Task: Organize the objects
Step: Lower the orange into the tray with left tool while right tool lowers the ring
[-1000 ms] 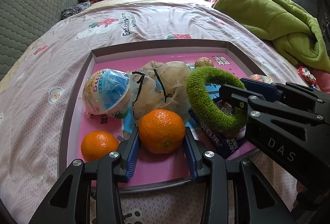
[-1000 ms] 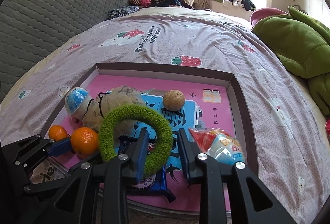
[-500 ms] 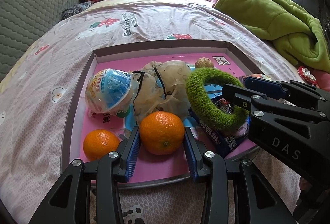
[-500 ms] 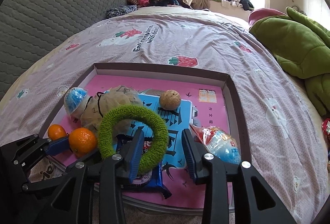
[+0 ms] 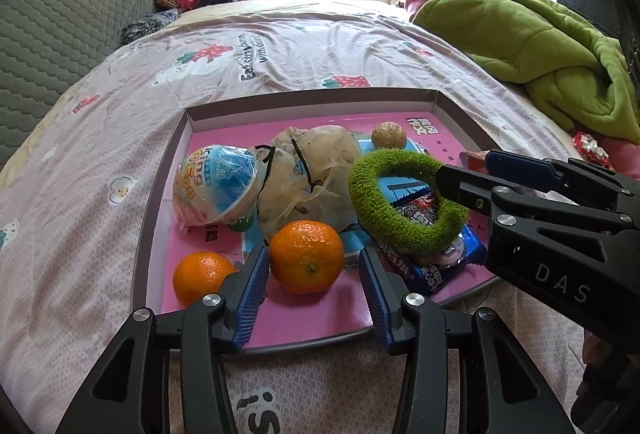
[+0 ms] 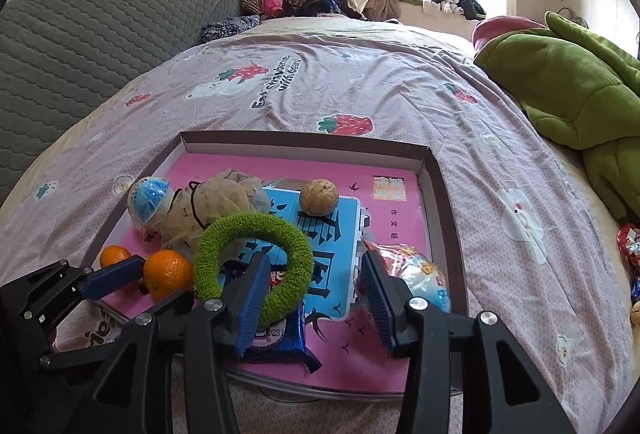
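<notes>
Orange in my left jaws: the larger orange [image 5: 306, 256] sits on the tray floor between the pads of my left gripper [image 5: 312, 298]; the jaws stand open, with a gap on each side, holding nothing.
Why there: I judge it has been set down beside the smaller orange [image 5: 202, 276] to group the fruit — the small one lies just outside my left pad.
Green ring: the fuzzy green ring [image 6: 256, 266] is propped over the inner pad of my right gripper [image 6: 312, 304], its lower edge resting on the blue snack packet [image 6: 276, 338]. These jaws are wide open too, so the ring is hooked, not pinched.
Right of my right jaws: a red-and-blue wrapped snack [image 6: 416, 280] lies against the outer pad.
Ahead of both jaws: a net pouch [image 5: 316, 174] with black drawstrings, a wrapped blue-and-white ball [image 5: 218, 190] leaning on it, and a walnut [image 6: 319, 197] further off, alone.
Container: a shallow cardboard tray [image 6: 436, 178] with a pink printed floor holds all of these; it rests on the bed [image 6: 320, 86].
Beyond: a green blanket [image 5: 528, 46] is heaped well to the right — outside the tray.
</notes>
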A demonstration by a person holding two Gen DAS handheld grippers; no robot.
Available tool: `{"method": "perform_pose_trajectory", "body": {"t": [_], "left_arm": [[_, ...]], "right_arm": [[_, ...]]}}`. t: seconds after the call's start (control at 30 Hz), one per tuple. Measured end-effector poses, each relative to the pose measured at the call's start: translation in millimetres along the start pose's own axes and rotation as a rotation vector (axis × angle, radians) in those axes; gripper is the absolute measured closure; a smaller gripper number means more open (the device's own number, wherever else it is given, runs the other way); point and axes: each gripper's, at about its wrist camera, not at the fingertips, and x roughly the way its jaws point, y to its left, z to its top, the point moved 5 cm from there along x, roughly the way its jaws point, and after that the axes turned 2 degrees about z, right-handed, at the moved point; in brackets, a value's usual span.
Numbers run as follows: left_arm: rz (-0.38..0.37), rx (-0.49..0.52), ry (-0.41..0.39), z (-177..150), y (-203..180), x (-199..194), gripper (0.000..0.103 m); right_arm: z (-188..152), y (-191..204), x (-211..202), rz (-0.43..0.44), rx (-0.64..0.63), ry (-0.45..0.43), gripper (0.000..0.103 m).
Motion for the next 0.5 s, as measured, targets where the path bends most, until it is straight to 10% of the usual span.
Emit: {"method": "perform_pose_trajectory", "body": {"t": [0.5], "left_arm": [[0.005,-0.013,-0.021,3.9,0.7,-10.0,0.046]], "right_arm": [[2.3,-1.1,-8.3,0.001,0.004,-0.009,0.056]]}}
